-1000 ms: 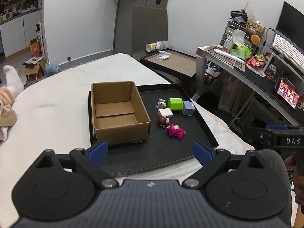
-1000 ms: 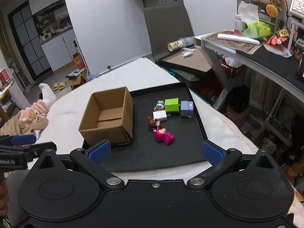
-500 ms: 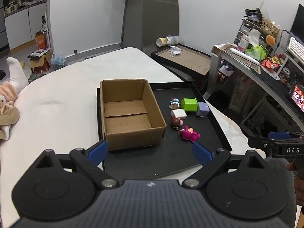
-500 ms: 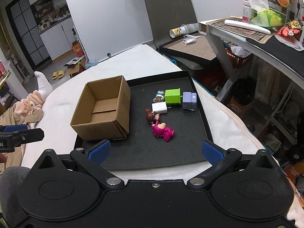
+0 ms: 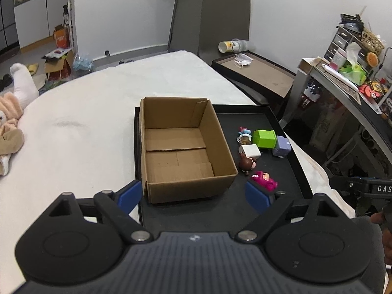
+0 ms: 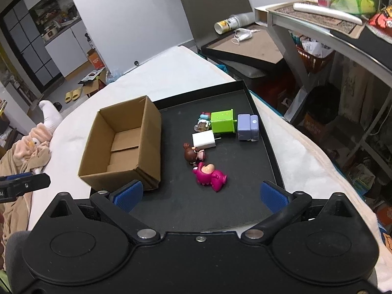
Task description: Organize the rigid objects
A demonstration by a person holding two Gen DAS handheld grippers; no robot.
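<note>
White bedding bears a black tray (image 6: pixel 267 144) — pink figurine (image 6: pixel 210 176) lying sideways — right claw (image 6: pixel 200 196) spread, left claw (image 5: pixel 193 194) closing, empty.

Left tool (image 5: pixel 193 194) closing, right tool (image 6: pixel 199 196) agape.

Open box (image 5: pixel 181 152) ahead of the grippers: plain brown corrugated cardboard, matt. Tray (image 6: pixel 245 210) beneath it: black, matt, finely textured floor. Pink figurine (image 6: pixel 210 176) and brown figurine (image 6: pixel 192 154): glossy moulded plastic. White charger (image 6: pixel 203 140), green cube (image 6: pixel 223 121), lilac block (image 6: pixel 247 127): smooth plastic, satin. Bedcover (image 5: pixel 73 127) left of the tray: white, soft napped cloth.
</note>
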